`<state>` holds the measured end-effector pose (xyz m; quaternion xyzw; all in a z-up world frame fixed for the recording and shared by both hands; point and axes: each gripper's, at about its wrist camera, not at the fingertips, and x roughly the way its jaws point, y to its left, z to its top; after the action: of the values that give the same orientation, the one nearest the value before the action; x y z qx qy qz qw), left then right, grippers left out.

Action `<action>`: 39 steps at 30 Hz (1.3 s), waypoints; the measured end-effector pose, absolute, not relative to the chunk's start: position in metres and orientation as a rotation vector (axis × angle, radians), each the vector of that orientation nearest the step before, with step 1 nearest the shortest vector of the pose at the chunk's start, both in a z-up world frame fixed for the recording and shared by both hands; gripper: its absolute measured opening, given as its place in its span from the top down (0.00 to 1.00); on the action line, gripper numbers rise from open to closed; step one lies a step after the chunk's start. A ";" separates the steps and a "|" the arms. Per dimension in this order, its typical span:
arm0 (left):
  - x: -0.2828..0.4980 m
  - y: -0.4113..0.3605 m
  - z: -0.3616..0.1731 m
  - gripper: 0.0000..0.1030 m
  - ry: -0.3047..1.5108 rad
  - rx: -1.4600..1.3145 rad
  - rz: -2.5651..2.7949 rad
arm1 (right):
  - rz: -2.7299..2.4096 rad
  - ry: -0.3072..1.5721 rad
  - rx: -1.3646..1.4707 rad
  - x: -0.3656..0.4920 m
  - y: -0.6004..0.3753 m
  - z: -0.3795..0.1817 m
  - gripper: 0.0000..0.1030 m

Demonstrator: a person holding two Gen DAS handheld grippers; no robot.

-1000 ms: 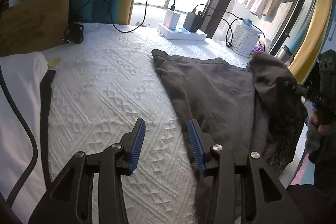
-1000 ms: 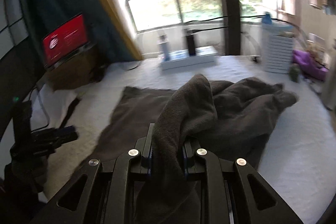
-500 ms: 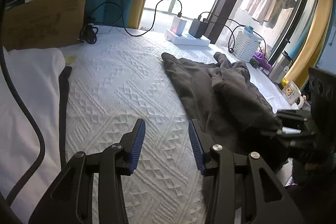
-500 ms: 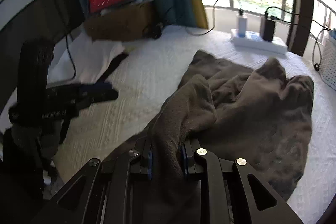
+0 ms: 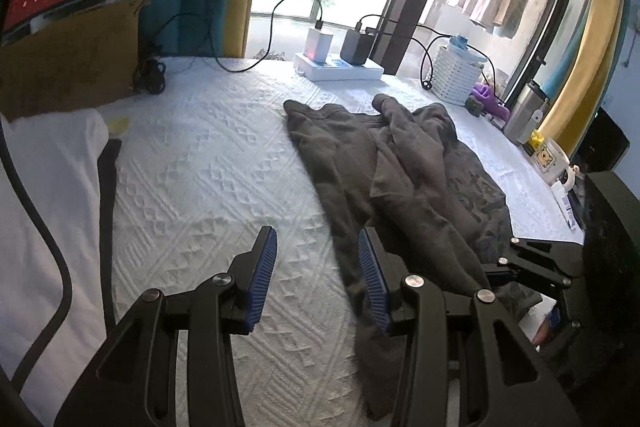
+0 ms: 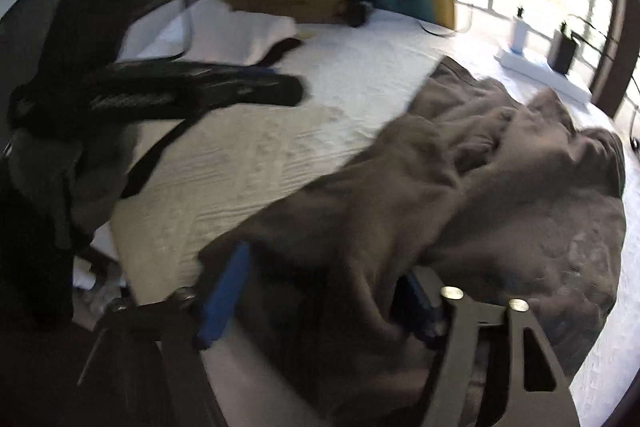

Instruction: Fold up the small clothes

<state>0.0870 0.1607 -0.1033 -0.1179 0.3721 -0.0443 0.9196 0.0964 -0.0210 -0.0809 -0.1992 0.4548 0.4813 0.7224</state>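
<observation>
Right gripper jaws are opening, dark grey garment still lying between them and draping over the near pad, no longer pinched. Risk: cloth is snagging on the blue pads as the tool backs off, dragging the bunched fold open again. Garment is sitting rumpled just ahead of this tool, running away toward the power strip, with its near edge hanging off the front of the white textured cover; it looks at risk of sliding off that edge. Left gripper is hovering partly open, holding nothing, its one pad just beside the garment's edge. If it closes there it's likely grabbing only one layer, skewing the next fold.
</observation>
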 end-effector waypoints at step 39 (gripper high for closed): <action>0.074 0.108 -0.092 0.31 0.900 -0.052 0.066 | 0.675 0.994 -0.278 0.160 -0.176 -0.099 0.28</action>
<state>0.0737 0.1084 -0.0916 -0.0250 0.4350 0.0321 0.8995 0.1604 -0.1763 -0.0985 -0.1302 0.4659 0.3167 0.8159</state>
